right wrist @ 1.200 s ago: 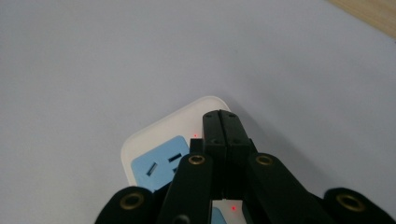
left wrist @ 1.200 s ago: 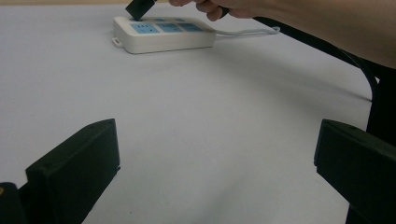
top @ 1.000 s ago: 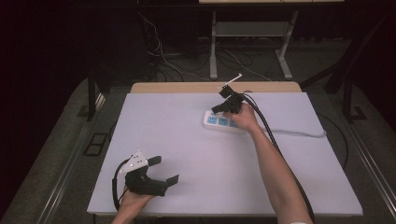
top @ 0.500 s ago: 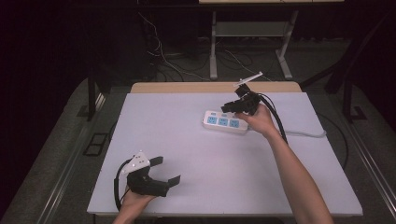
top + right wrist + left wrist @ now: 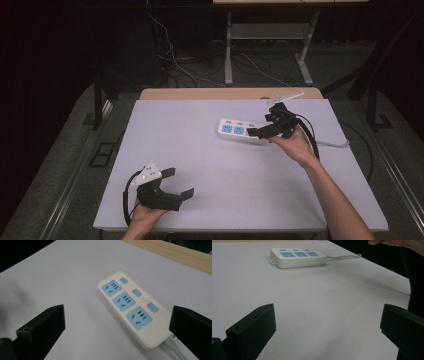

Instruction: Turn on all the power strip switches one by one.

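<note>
A white power strip [image 5: 239, 131] with three blue sockets and three switches lies flat at the back middle of the table; it also shows in the left gripper view [image 5: 298, 258] and the right gripper view [image 5: 135, 310]. My right gripper [image 5: 263, 125] hovers just right of the strip's cable end, raised off it. Its jaws have just been opening and stand wide [image 5: 117, 317], with nothing pressed between them. My left gripper [image 5: 177, 182] rests near the front left edge, open and empty [image 5: 327, 317], pointing toward the strip.
The strip's pale cable [image 5: 332, 145] runs off to the right edge. The white tabletop [image 5: 225, 200] has a wooden strip [image 5: 225, 93] along its far edge. My right hand's black cable [image 5: 414, 277] hangs at the right of the left gripper view.
The right gripper has drawn back to the right and upward, off the power strip, and its jaws have gone from shut to wide open. The left gripper has stayed put.
</note>
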### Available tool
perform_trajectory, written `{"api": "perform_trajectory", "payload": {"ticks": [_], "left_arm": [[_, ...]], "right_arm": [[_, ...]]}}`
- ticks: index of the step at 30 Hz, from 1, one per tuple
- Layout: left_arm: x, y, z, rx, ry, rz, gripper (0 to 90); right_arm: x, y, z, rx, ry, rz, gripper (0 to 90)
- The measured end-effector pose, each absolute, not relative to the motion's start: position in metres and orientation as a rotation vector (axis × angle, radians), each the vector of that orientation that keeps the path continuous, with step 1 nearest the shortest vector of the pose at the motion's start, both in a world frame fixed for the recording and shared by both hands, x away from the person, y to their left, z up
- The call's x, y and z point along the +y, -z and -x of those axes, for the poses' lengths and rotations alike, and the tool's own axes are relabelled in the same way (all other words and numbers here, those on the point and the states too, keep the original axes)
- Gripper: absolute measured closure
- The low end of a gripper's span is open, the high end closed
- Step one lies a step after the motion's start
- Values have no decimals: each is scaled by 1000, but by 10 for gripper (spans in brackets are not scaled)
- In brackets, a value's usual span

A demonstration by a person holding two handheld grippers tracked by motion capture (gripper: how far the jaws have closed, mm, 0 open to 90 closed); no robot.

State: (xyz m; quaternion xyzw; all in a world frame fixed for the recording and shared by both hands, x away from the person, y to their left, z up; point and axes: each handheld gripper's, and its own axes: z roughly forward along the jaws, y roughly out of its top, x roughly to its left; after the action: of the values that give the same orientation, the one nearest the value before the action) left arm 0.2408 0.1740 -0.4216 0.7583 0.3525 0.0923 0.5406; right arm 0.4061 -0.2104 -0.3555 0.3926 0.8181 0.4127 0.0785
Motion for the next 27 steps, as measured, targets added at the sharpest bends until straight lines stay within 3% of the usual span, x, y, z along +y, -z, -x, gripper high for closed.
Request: {"api": "perform_trajectory", "payload": {"ticks": [10, 27], "left_arm": [[172, 422, -240, 839, -221, -1805, 0], [171, 422, -240, 840, -229, -1810, 0]], "right_arm": [[-242, 354, -355, 2393, -1362, -1179, 3], [-284, 394, -290, 2359, -1388, -1243, 3]]}}
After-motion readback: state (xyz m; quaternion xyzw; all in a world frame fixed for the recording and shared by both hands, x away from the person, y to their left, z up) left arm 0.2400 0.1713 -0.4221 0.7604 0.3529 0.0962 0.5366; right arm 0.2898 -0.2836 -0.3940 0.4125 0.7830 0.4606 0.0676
